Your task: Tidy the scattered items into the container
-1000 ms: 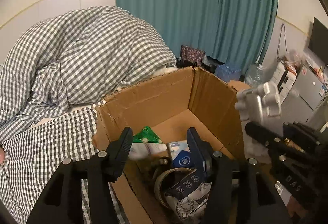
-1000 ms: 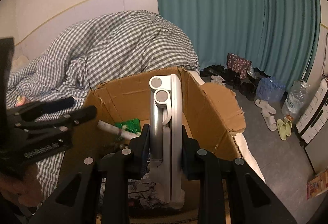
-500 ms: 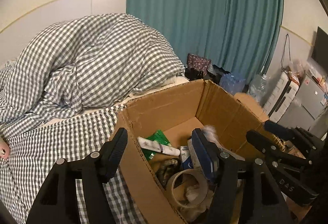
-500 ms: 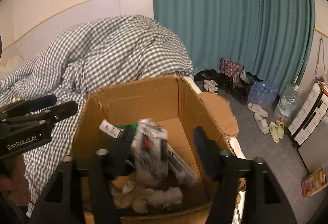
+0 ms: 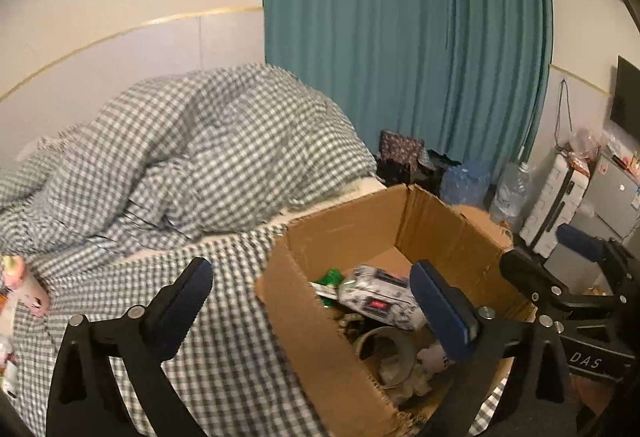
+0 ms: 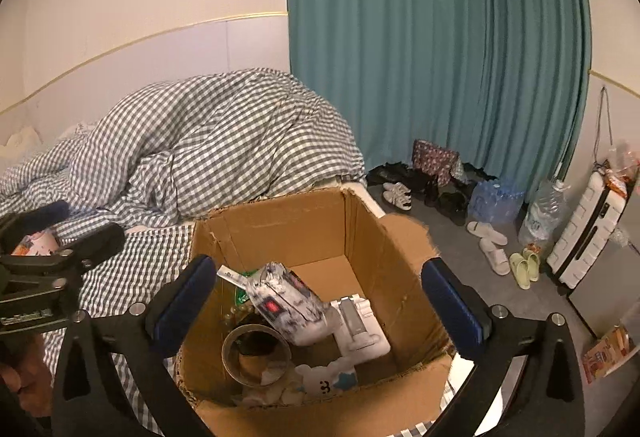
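1. Far left of the left wrist view: a pink patterned item (image 5: 24, 287) lies on the checked bedsheet (image 5: 224, 357), well apart from the box, with further small items blurred at the frame edge below it. Identity cannot be told. Judged light and rounded; a pinch across its narrow body, low and square, should hold it.

2. Left gripper (image 5: 316, 291): jaws opening, spread wide, nothing between the pads. One finger stands over the sheet, the other over the box interior.

3. Cardboard box (image 6: 276, 225), the container, sits on the bed near its edge, flaps up. Walls look thin and torn at the rim; judged to flex or shift if pushed.

4. Contents, left to right in the right wrist view: a white tube (image 6: 232, 275) against a green packet (image 6: 244, 293); a tape roll (image 6: 256, 353) near the front wall; a patterned pouch (image 6: 286, 303) leaning across the middle; a white stand (image 6: 358, 325) lying flat beside it; a small white soft item (image 6: 320, 375) at the front.
   - Pouch: judged soft and light; grips anywhere, will sag.
   - Stand: judged rigid, smooth, heaviest of the lot; take across its flat faces, firmly, as it may slip.
   - Tape roll: stiff ring; take through the rim wall.

5. Right gripper (image 6: 316, 297): jaws opening, spread wide above the box, pinching nothing.

6. Assessment: most items are in the box; those on the sheet at far left appear outstanding.
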Available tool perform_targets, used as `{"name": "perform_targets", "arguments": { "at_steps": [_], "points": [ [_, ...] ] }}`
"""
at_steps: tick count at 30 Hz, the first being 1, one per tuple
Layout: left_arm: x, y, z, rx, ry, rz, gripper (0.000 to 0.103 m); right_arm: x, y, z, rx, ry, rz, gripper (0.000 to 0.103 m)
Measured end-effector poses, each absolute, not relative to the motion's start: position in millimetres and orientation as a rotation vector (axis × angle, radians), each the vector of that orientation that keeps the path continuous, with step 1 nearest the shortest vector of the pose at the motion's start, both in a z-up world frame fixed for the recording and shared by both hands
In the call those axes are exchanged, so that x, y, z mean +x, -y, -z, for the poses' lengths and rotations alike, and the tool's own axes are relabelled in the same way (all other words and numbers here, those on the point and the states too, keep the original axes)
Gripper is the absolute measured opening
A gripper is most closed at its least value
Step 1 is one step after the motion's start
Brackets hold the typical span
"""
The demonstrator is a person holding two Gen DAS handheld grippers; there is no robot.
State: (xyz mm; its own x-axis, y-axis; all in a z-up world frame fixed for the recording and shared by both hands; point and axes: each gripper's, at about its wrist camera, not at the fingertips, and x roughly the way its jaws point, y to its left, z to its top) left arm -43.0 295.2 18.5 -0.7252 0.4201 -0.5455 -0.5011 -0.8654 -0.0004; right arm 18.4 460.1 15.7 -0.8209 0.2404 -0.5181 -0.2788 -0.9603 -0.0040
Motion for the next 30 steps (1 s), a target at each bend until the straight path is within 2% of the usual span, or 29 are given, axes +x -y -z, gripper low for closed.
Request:
{"name": "perform_targets", "arguments": {
  "at_steps": [16,30],
  "points": [
    [-16,-224,-50,-0.697,-0.187,-2.667,0.103,35,-405,-43,-0.723,-0.051,-2.831,0.103],
    [-9,-161,-61,-0.696,-0.105,-2.745,0.103,34,-348,-53,-0.711,-0.012,-2.93,0.103]
  ]
}}
